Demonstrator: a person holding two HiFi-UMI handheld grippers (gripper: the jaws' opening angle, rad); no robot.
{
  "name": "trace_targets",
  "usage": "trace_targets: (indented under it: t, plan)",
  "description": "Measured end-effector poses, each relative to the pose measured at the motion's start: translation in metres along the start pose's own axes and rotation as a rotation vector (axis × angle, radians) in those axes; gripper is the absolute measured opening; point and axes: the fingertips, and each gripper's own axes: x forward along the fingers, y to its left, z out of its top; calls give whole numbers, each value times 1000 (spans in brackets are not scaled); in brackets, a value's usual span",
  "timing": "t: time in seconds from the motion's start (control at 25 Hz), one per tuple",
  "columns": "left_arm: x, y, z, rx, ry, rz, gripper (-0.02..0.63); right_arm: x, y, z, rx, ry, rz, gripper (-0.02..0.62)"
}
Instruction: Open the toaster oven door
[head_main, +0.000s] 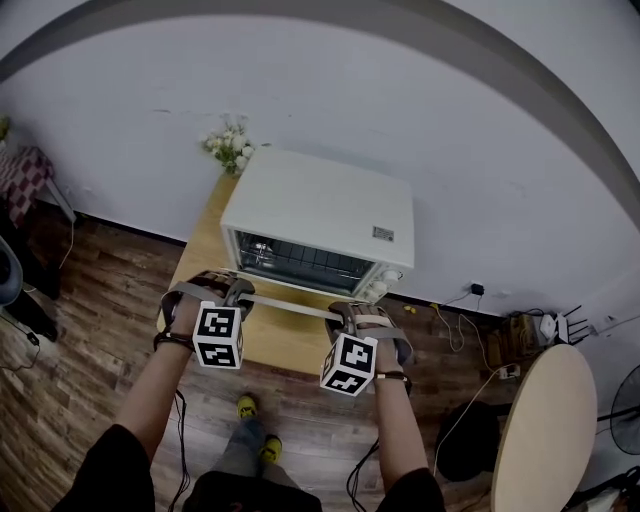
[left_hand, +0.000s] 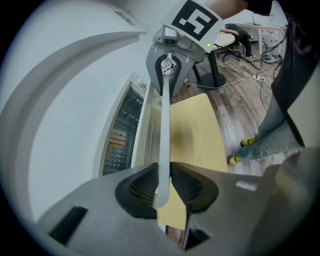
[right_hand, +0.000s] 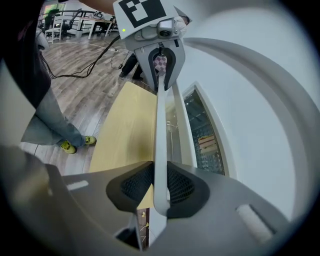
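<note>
The left tongs (left_hand: 162, 187) are squeezed shut on one end of the long white handle (left_hand: 165, 130). The right tongs (right_hand: 160, 187) are squeezed shut on the other end. The black pads press on the bar from both sides, so it cannot slip out.

The handle runs straight from one pair of tongs to the other. It looks like the person grabs both ends so the pull is even and the door does not twist.

The toaster oven (head_main: 320, 205) sits just past the tips of the tongs, a little higher than they are. Its door (right_hand: 174, 132) is between the handle and the oven. It is tipped out from the front and partly open, and it looks like it swings down from its bottom edge. The wire rack (head_main: 300, 262) inside shows above the handle.

Both tongs point down at a slant. That fits the job, because the handle has to come out toward the person and go lower for the door to drop.

The yellow table (head_main: 205, 250) is right under the tongs, with bare space there. I think the door can lie down in that space when it is pulled more.

Some flowers (head_main: 230, 145) stand far beyond the left tongs, behind the oven and out of the way.
</note>
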Motion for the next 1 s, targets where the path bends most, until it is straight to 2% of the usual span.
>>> trace_targets:
  t: [0.28, 0.48, 1.0]
  plan:
    - [-2, -9, 2, 33, 50, 37, 80, -1, 9, -1, -22, -21, -54, 95]
    - [-4, -13, 0, 14, 43, 86, 75, 0, 14, 0, -35, -10, -81, 95]
    - [1, -49, -3, 65, 9, 134, 72, 3, 46, -2, -40, 10, -163, 89]
